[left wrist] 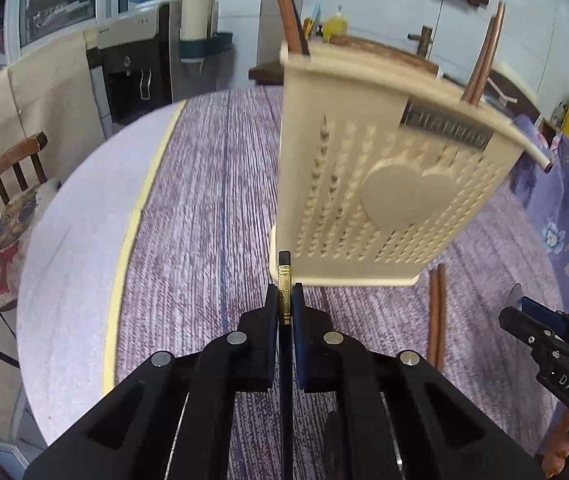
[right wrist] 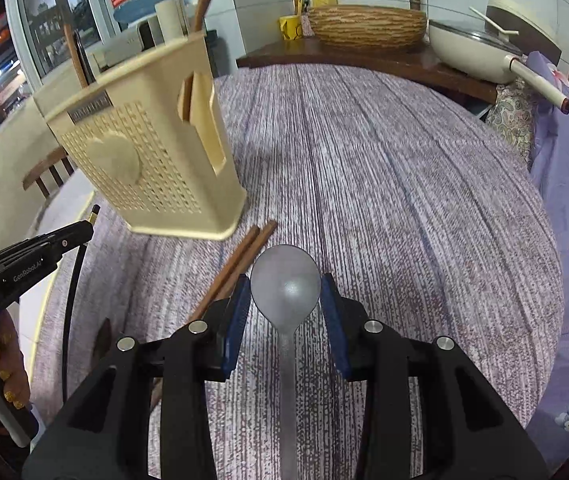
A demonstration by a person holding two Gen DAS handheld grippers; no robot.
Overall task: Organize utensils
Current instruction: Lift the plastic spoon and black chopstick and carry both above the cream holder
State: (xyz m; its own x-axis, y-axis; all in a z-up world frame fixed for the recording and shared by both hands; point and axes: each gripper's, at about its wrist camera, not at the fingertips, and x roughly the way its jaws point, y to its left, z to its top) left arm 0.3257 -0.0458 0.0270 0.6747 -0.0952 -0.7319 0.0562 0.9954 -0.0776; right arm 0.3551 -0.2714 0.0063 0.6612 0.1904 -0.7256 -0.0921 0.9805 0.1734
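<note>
On the purple streaked tablecloth, the cream perforated plastic utensil holder stands at my one o'clock. My right gripper clamps a grey metal spoon; my left gripper pinches a black, gold-banded chopstick (paired brown wooden chopsticks lie beside).

Chopsticks lie on the table beside the holder.

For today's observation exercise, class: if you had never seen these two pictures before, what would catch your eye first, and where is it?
The cream perforated utensil holder with a heart on its front stands on the purple-striped tablecloth. Nearer, the left hand-held gripper pinches a thin black-and-gold utensil, and the right hand-held gripper holds a grey metal spoon by its bowl. A pair of brown chopsticks lies at the holder's foot.
</note>
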